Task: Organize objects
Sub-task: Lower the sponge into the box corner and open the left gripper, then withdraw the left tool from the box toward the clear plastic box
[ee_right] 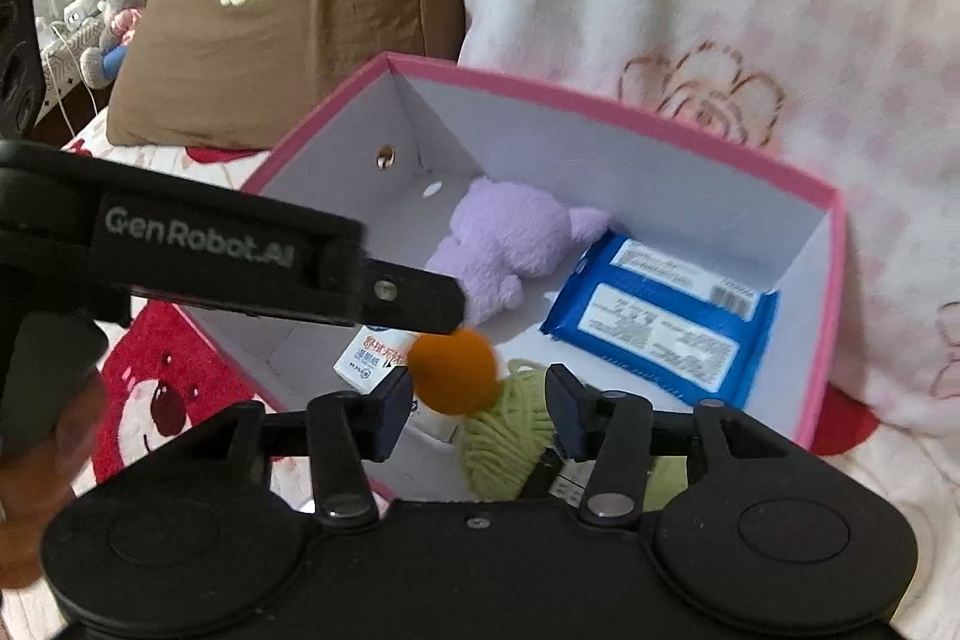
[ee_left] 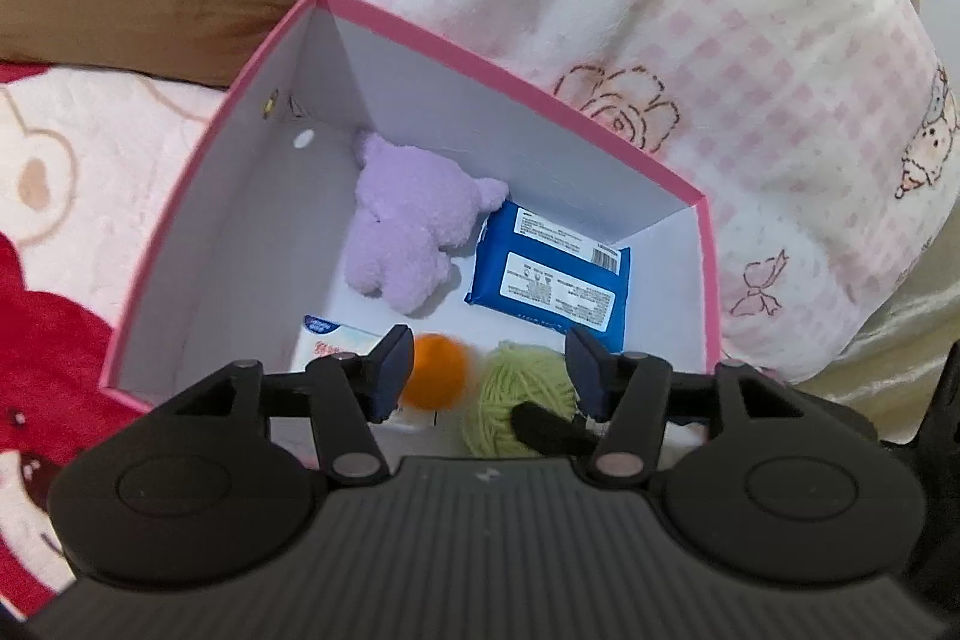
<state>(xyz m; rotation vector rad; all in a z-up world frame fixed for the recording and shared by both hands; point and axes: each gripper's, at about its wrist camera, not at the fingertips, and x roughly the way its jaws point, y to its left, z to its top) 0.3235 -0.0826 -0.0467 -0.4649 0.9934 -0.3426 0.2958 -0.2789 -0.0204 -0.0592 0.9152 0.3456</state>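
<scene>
Holding fuzzy purple plush (ee_left: 408, 226), glossy blue pack (ee_left: 549, 274), pink cardboard box (ee_left: 516, 79)

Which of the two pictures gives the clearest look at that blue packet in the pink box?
The left wrist view: the blue packet lies whole and sharp, both labels and barcode showing. In the right wrist view the blue packet is also whole, but blurrier and more slanted.

Your left gripper (ee_left: 489, 370) is matte black plastic with dark navy pads (ee_left: 393, 361), silver pivot rivets, two round domed housings and a ribbed grey top. Your right gripper (ee_right: 480, 409) matches it. The left one's side arm bears "GenRobot.AI" in pale lettering.
</scene>
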